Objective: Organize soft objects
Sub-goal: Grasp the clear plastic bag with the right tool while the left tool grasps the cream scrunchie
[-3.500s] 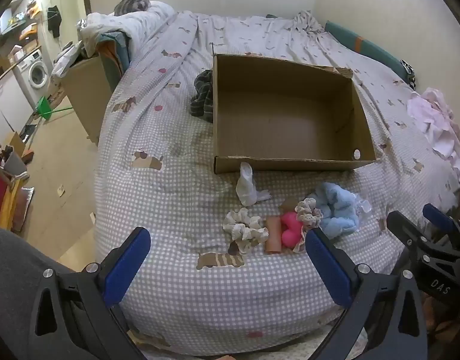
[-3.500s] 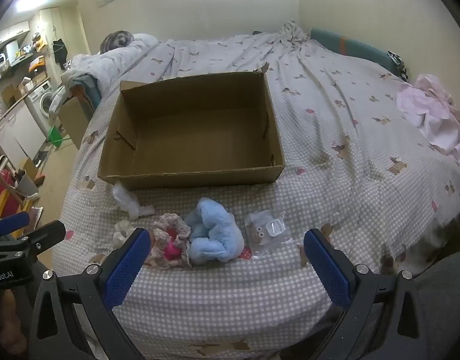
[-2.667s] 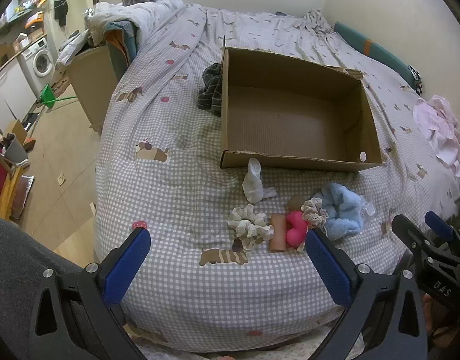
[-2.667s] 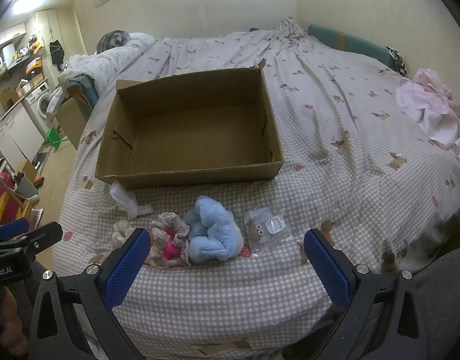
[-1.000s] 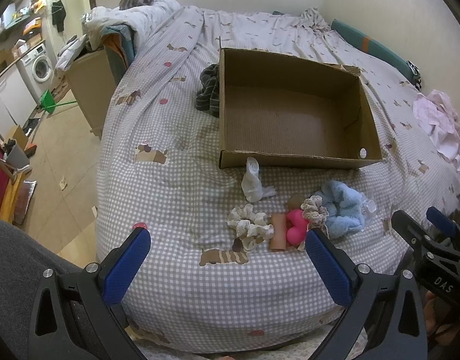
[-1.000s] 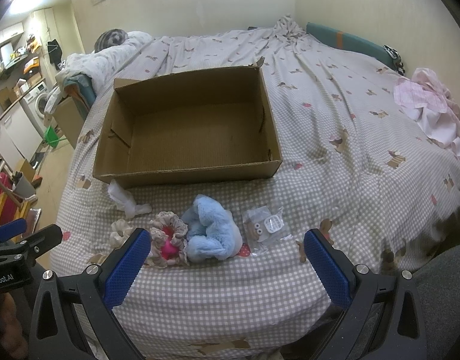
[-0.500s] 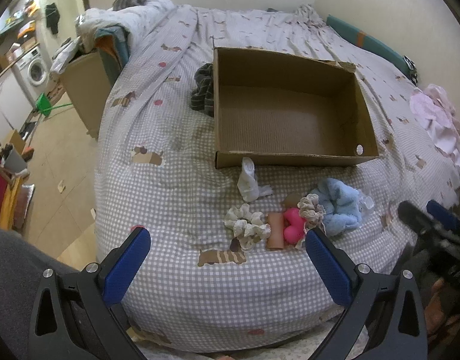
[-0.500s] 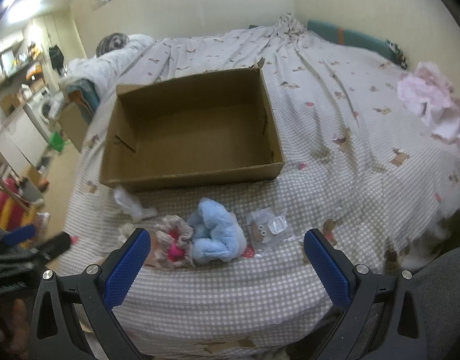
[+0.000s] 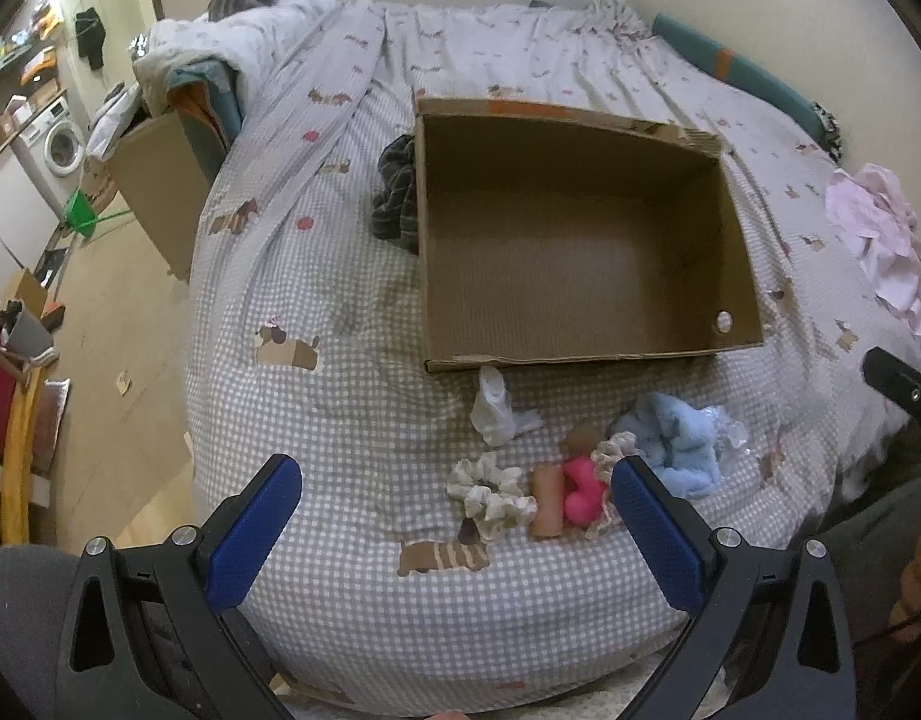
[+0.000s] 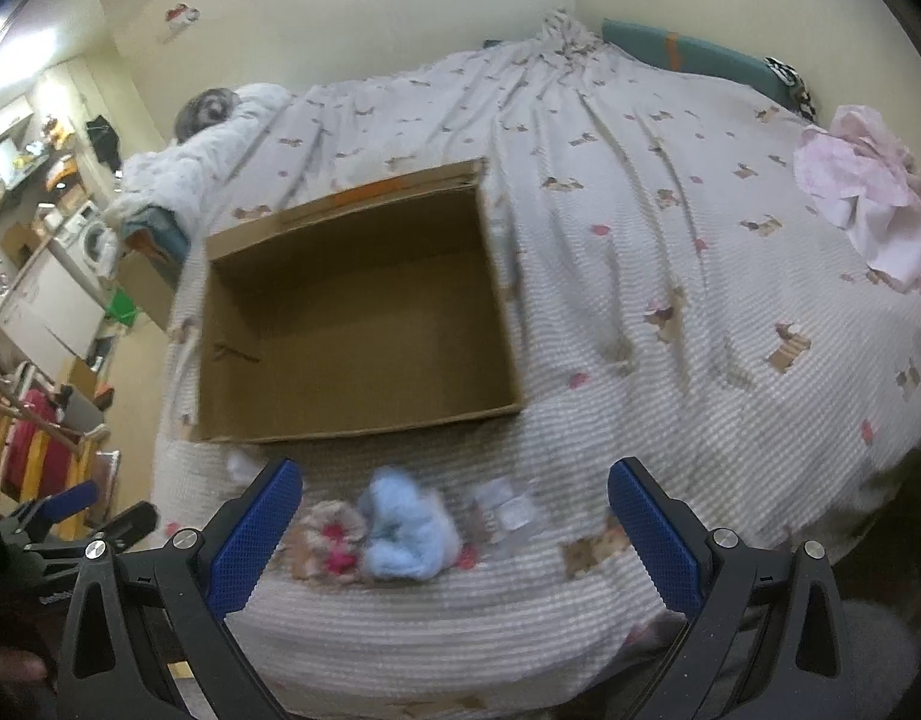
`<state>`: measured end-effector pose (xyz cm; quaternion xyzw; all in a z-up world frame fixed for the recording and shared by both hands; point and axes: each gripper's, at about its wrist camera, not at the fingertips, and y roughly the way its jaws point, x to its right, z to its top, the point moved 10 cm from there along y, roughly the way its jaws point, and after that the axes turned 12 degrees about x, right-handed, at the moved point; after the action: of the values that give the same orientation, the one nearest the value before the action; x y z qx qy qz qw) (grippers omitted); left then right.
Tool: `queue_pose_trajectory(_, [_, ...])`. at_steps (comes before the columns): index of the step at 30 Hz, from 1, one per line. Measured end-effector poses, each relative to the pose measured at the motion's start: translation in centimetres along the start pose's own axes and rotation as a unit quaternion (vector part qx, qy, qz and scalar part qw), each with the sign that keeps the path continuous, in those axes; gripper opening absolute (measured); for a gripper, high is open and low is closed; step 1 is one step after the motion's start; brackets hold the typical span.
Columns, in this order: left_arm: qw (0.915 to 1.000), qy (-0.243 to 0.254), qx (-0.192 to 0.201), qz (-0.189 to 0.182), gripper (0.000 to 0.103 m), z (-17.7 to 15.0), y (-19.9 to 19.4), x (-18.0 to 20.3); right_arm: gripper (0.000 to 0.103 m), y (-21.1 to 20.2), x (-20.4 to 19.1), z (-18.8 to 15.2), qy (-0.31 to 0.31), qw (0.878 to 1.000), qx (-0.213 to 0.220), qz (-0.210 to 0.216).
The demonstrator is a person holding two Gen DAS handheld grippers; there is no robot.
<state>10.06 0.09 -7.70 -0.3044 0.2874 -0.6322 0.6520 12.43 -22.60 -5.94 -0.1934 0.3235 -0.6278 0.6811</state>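
An open, empty cardboard box (image 9: 580, 240) (image 10: 352, 324) lies on the bed. In front of it sits a row of soft things: a cream scrunchie (image 9: 490, 489), a tan cylinder (image 9: 547, 501), a pink toy (image 9: 580, 492) in a lacy scrunchie, a light-blue fluffy cloth (image 9: 679, 438) (image 10: 406, 528), a white wad (image 9: 493, 408) and a small clear packet (image 10: 508, 510). My left gripper (image 9: 454, 492) hangs open above the bed's near edge, short of the row. My right gripper (image 10: 454, 492) is open too, over the blue cloth; its view is blurred.
A dark striped cloth (image 9: 397, 198) lies against the box's left side. Pink fabric (image 9: 886, 246) is bunched at the bed's right. A second cardboard box (image 9: 160, 192) with bedding stands beside the bed at left, with floor and a washing machine (image 9: 61, 147) beyond.
The right gripper has tilted and swung, so the box sits higher and further left in its blurred view. The left view has shifted only slightly. Nothing on the bed has moved.
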Motion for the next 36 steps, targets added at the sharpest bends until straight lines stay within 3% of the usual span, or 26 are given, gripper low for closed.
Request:
queue_pose_trajectory(6, [0.9994, -0.011, -0.034, 0.006, 0.103, 0.1, 2.6, -0.8, 0.103, 3.2, 2.9, -0.7, 0.003, 0.998, -0.055, -0.01])
queue_pose_trajectory(11, [0.9991, -0.016, -0.036, 0.014, 0.103, -0.5, 4.2, -1.4, 0.103, 5.9, 3.3, -2.8, 0.055, 0.991, -0.12, 0.036])
queue_pose_trajectory(14, [0.9982, -0.028, -0.049, 0.018, 0.103, -1.6, 5.1, -1.8, 0.084, 7.6, 3.1, -4.9, 0.071, 0.983, -0.162, 0.048])
queue_pose_trajectory(15, [0.998, -0.032, -0.053, 0.015, 0.103, -1.8, 5.3, -1.8, 0.083, 8.2, 3.1, -5.7, 0.07, 0.981, -0.176, 0.047])
queue_pose_trajectory(23, [0.9947, -0.077, -0.063, 0.026, 0.103, -1.8, 6.4, -3.3, 0.079, 12.9, 2.2, -10.5, 0.008, 0.971, -0.24, 0.002])
queue_pose_trajectory(28, [0.9914, -0.109, -0.052, 0.049, 0.103, -1.0, 6.7, -5.5, 0.078, 14.6, 0.7, -12.0, -0.04, 0.97, -0.241, -0.01])
queue_pose_trajectory(29, [0.9909, -0.111, -0.058, 0.049, 0.103, -1.2, 6.9, -5.7, 0.073, 14.8, 0.7, -12.1, -0.051, 0.969, -0.24, -0.016])
queue_pose_trajectory(30, [0.9905, -0.113, -0.062, 0.048, 0.103, -1.4, 7.0, -5.7, 0.059, 15.3, 0.6, -12.4, -0.057, 0.969, -0.241, -0.021])
queue_pose_trajectory(33, [0.9893, -0.112, -0.084, 0.042, 0.103, -2.4, 7.6, -5.6, 0.04, 16.2, 0.9, -13.4, -0.055, 0.967, -0.247, -0.034])
queue_pose_trajectory(36, [0.9875, -0.109, -0.107, 0.038, 0.103, -3.5, 8.3, -5.4, 0.038, 16.2, 1.1, -13.0, -0.043, 0.97, -0.236, -0.033])
